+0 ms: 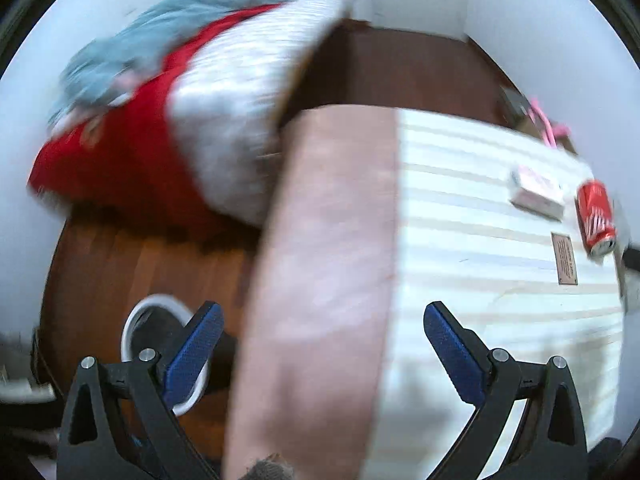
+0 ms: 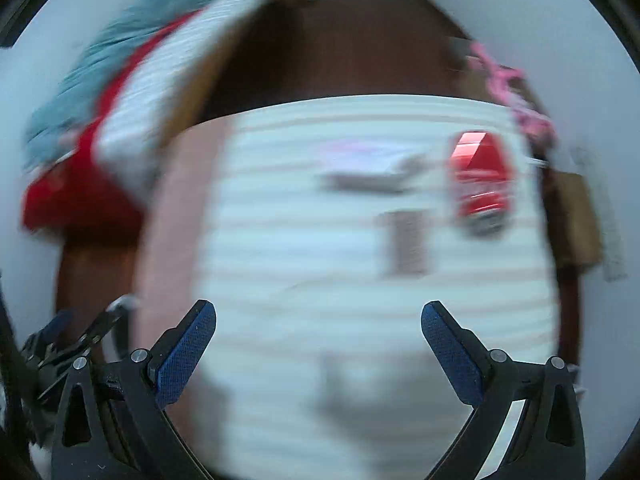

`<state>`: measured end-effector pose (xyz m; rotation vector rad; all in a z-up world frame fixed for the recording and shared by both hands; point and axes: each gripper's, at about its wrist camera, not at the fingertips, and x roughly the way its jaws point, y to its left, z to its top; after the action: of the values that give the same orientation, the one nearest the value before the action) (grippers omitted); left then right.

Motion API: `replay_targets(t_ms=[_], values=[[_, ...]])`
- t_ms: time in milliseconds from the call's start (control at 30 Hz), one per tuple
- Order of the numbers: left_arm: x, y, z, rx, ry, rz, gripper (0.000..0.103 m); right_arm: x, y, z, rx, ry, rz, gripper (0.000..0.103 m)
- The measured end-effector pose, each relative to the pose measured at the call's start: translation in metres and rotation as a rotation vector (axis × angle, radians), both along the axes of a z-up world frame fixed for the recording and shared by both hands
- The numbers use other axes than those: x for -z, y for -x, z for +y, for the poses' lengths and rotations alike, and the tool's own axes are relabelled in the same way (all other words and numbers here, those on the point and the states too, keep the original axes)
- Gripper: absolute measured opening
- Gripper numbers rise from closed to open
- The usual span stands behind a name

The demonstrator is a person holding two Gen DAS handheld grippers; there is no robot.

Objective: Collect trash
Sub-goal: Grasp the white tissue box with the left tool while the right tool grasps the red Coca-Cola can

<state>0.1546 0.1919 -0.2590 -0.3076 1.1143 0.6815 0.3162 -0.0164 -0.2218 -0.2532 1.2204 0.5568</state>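
Note:
A red soda can (image 1: 595,218) lies on its side on a white striped mattress (image 1: 480,240), far right in the left wrist view. A small pink-and-white carton (image 1: 538,192) lies beside it. In the blurred right wrist view the can (image 2: 482,180) is ahead and to the right, the carton (image 2: 368,168) near centre. My left gripper (image 1: 324,344) is open and empty over the pink sheet edge (image 1: 320,260). My right gripper (image 2: 318,344) is open and empty above the mattress (image 2: 340,280), well short of the can.
A white-rimmed bin (image 1: 160,344) stands on the brown wood floor (image 1: 132,264) at lower left. A pile of red, grey and blue bedding (image 1: 160,120) lies at the left. Pink items (image 2: 512,96) sit past the mattress. A brown label (image 1: 565,258) is on the mattress.

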Motion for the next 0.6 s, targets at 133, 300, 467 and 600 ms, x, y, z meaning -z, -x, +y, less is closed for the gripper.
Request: replay_targets(t_ms=[133,300,467,600], values=[[0.032,-0.086,-0.026,0.158,-0.055,0.093,0.103,0.035,-0.108,-0.034,0.093,0.128,-0.018,0.103],[0.035,-0.154,-0.057,0.355,-0.181,0.121,0.103,0.071,-0.184,-0.041,0.095,0.177,0.015,0.103],[0.029,-0.205,-0.083,0.583,-0.225,0.139,0.103,0.099,-0.21,-0.042,0.088,0.166,0.092,0.094],[0.037,-0.238,-0.108,0.849,-0.228,0.195,0.103,0.103,-0.211,-0.062,0.109,0.111,0.144,0.079]])
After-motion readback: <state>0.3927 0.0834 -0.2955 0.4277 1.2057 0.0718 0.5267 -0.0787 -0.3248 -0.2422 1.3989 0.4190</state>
